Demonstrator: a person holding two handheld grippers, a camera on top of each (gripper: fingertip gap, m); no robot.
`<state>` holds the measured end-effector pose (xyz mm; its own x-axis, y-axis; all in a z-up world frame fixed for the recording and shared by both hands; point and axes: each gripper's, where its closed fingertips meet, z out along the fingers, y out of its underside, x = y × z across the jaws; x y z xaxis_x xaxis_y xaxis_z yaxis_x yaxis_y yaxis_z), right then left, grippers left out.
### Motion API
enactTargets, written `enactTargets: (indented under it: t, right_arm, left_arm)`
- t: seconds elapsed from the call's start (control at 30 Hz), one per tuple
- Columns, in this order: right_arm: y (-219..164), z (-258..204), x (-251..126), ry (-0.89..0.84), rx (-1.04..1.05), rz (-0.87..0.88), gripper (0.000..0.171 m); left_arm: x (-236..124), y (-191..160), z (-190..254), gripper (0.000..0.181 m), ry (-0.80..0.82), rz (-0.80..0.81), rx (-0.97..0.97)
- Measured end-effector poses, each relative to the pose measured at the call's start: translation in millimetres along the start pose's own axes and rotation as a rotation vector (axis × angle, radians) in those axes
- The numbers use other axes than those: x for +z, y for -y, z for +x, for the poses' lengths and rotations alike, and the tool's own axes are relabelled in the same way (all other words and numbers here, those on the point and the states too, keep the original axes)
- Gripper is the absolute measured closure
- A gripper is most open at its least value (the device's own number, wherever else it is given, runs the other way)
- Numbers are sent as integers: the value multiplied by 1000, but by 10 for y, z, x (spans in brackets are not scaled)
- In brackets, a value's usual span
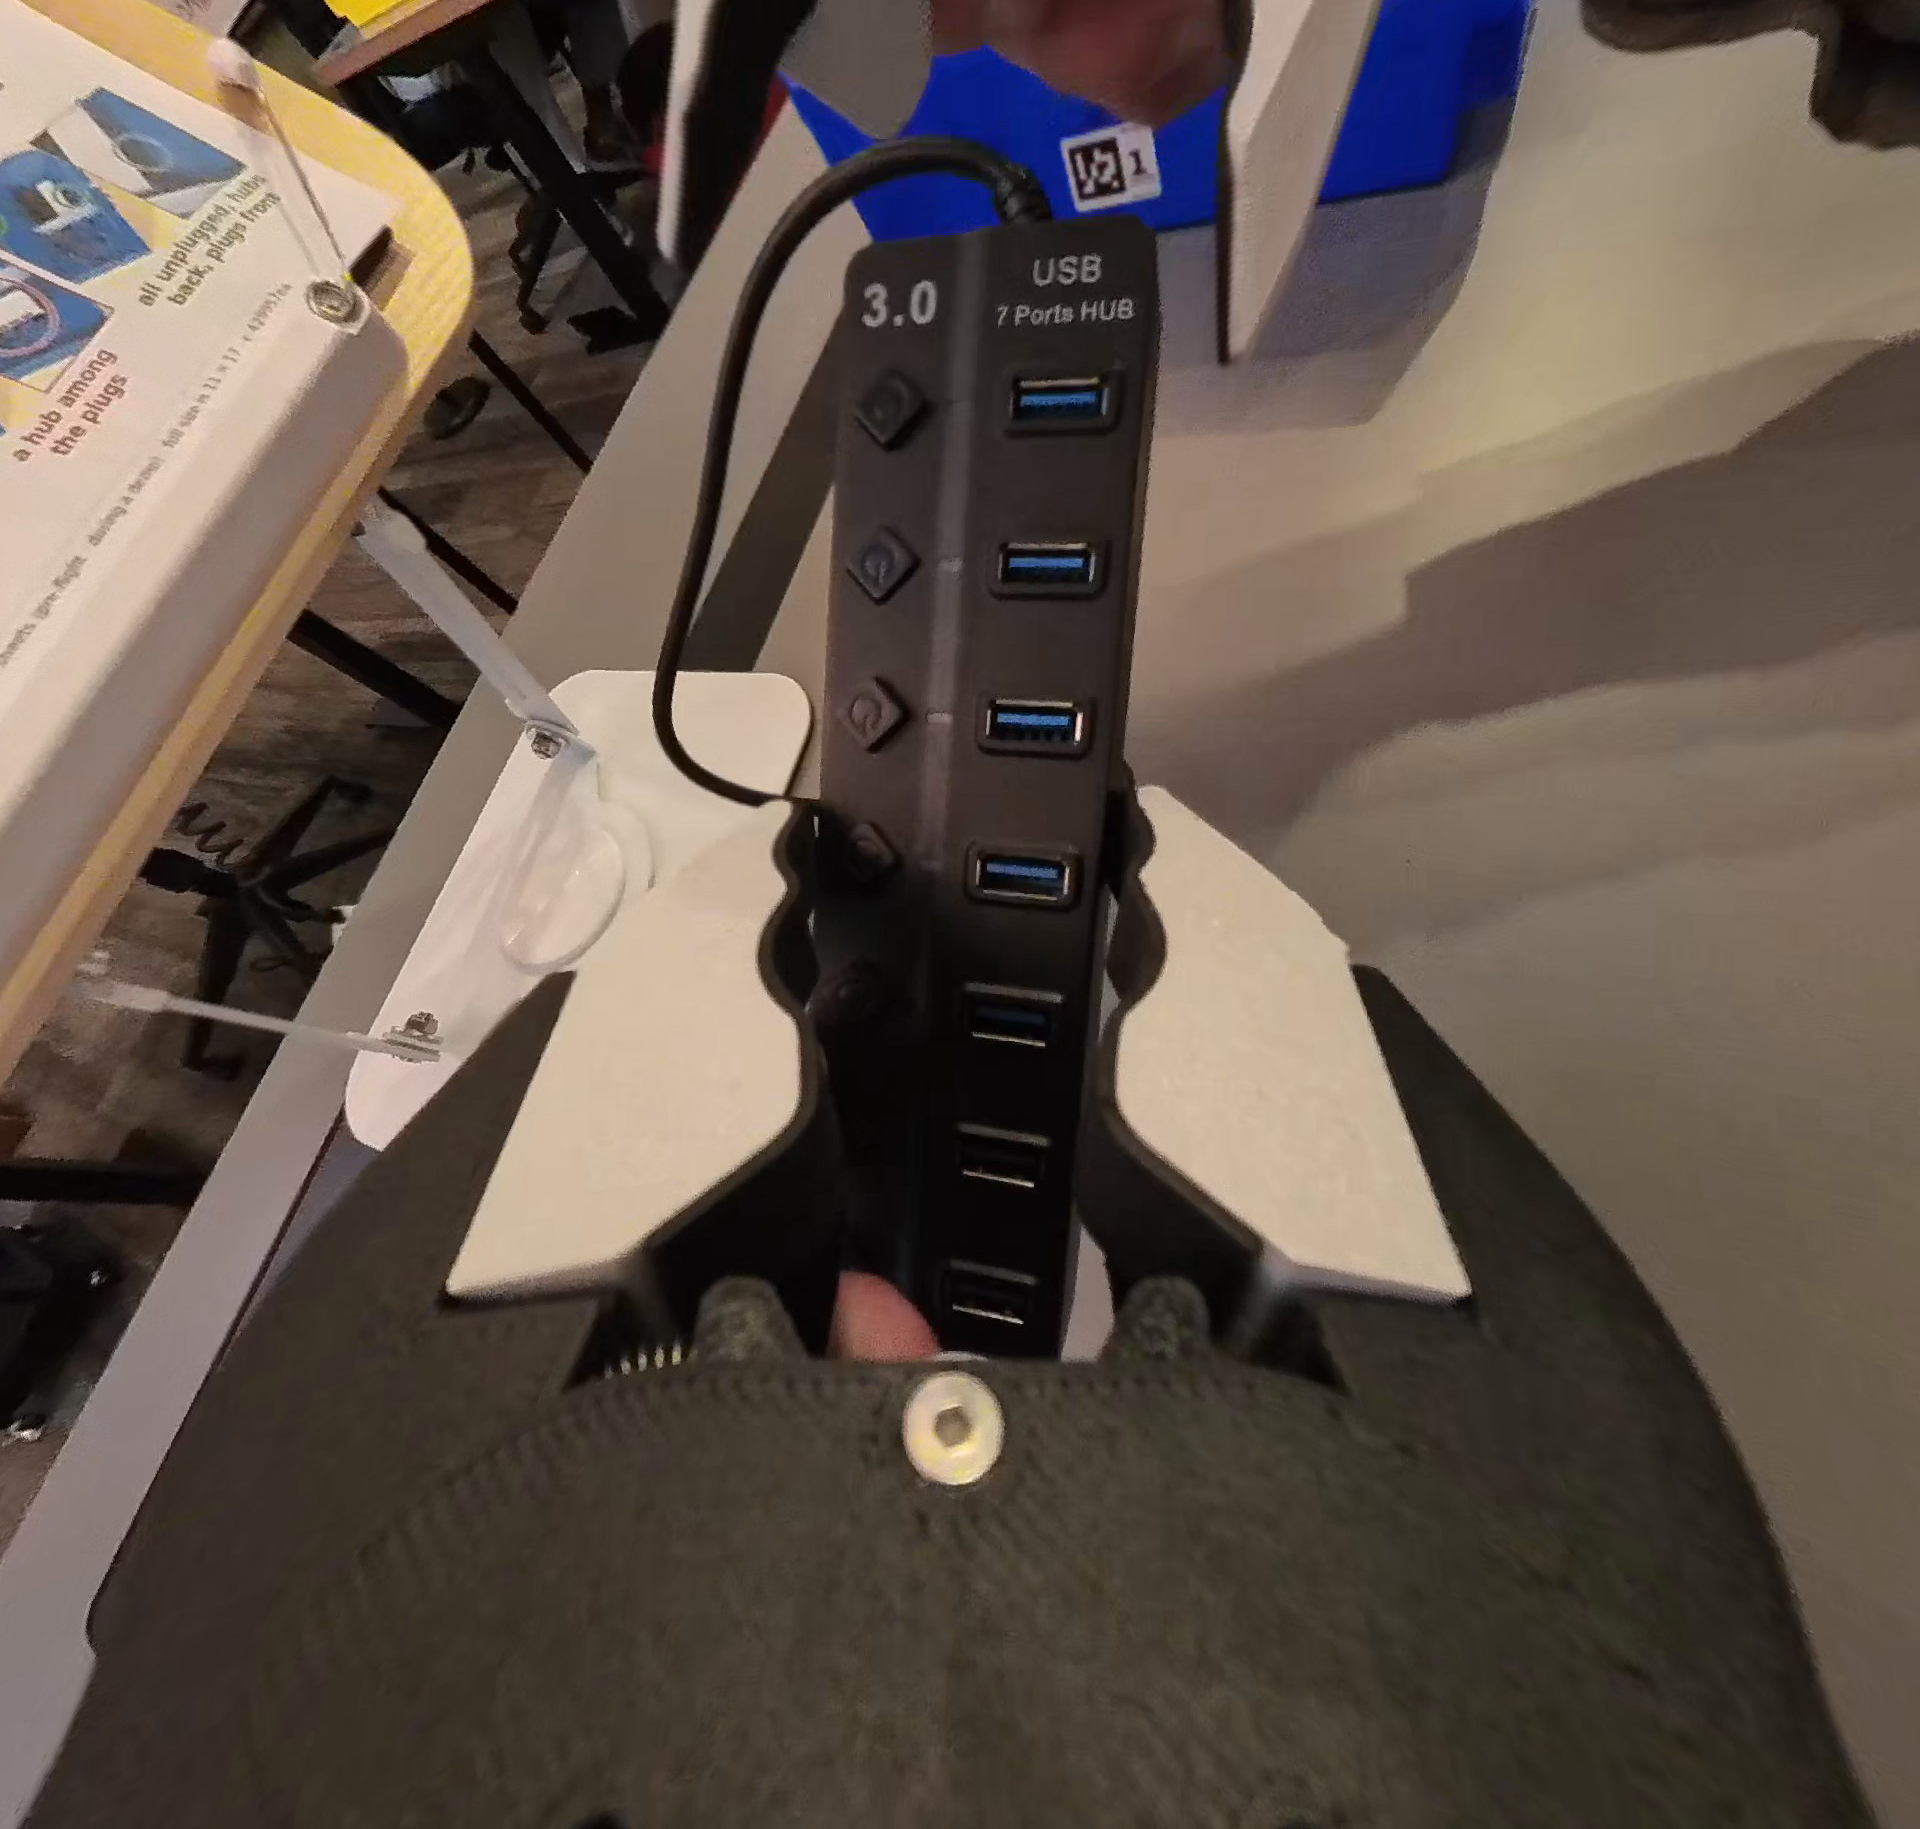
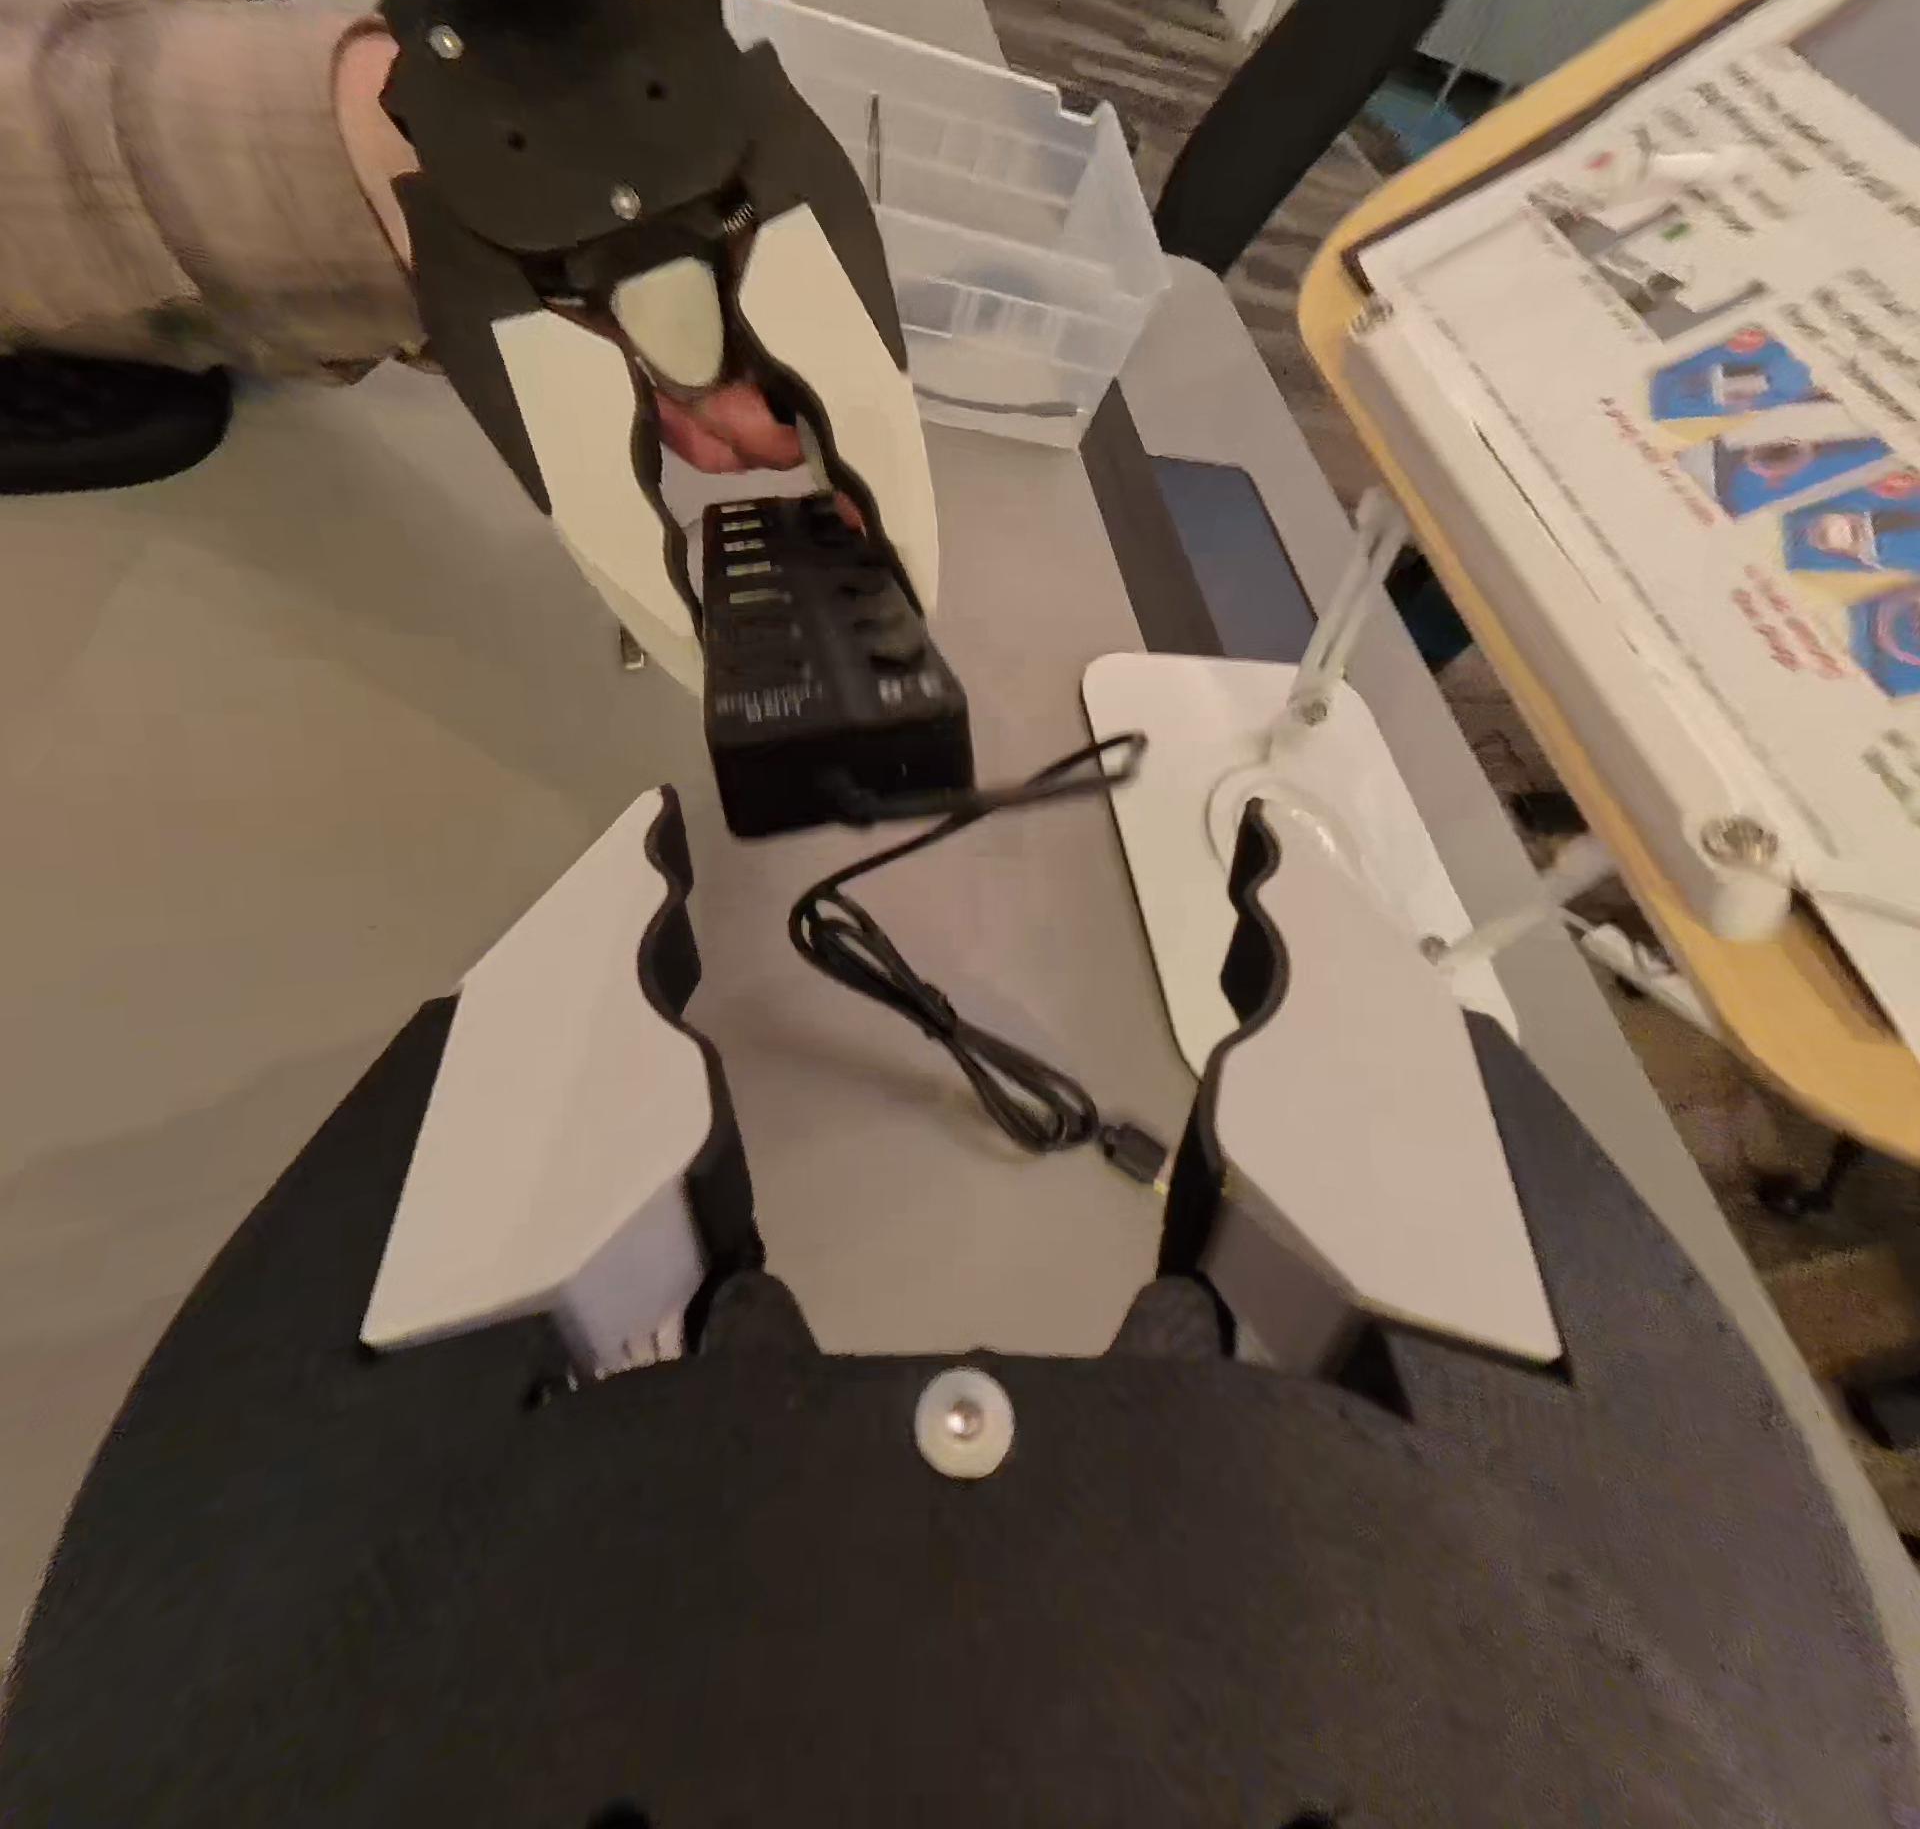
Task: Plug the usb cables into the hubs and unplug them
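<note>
At centre frame the left gripper (image 1: 961, 823) clamps the long black plastic USB hub (image 1: 987, 636) (ports empty), while the right gripper (image 2: 961, 844), gaping above the thin black cable's plug (image 2: 1135, 1151) lower right, could nudge it aside.

white print on black hub (image 1: 966, 699), printed instruction sheet (image 1: 156, 345), coded tag on blue bin (image 1: 1382, 106)

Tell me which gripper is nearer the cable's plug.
Right. The right gripper is open with the plug lying on the table by its right finger; the left gripper is farther off, clamped on the hub.
</note>
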<state>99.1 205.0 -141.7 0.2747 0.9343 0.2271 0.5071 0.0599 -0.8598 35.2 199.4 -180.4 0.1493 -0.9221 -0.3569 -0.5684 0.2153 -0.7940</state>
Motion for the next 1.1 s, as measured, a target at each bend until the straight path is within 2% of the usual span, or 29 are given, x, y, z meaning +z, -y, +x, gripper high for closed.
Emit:
enactTargets:
  t: [0.1,0.17,0.23,0.3,0.4,0.6,0.7,0.8,0.83,0.93,1.1]
  right_arm:
    - [-299,-61,-103,62,78,-122,72]
    - [-457,-272,-74,177,103,-194,75]
    - [-340,-440,37,260,59,-136,75]
    - [-55,-558,158,311,15,-2,75]
    - [138,-487,332,269,19,95,75]
    - [272,-530,373,269,32,103,54]
    - [306,-487,396,223,10,80,63]
    - [329,-529,438,225,-22,59,86]
    - [275,-553,468,217,-55,16,87]
    - [135,-587,540,210,-79,-79,72]
    - [173,-602,552,217,-96,-64,87]
  left_arm:
    - [-26,51,-6,127,-8,32,-22]
    - [-28,75,21,127,-25,42,-32]
    - [-14,77,46,126,-33,38,-32]
    - [-2,84,78,126,-47,40,-36]
    - [-12,91,94,126,-59,41,-41]
    - [-45,43,83,127,-64,12,-22]
    - [-44,38,144,127,-82,-8,11]
    - [-25,47,199,127,-90,-29,30]
    - [-20,53,219,127,-98,-30,28]
    - [-9,64,224,127,-97,-24,25]
    - [-12,51,196,127,-84,-31,19]
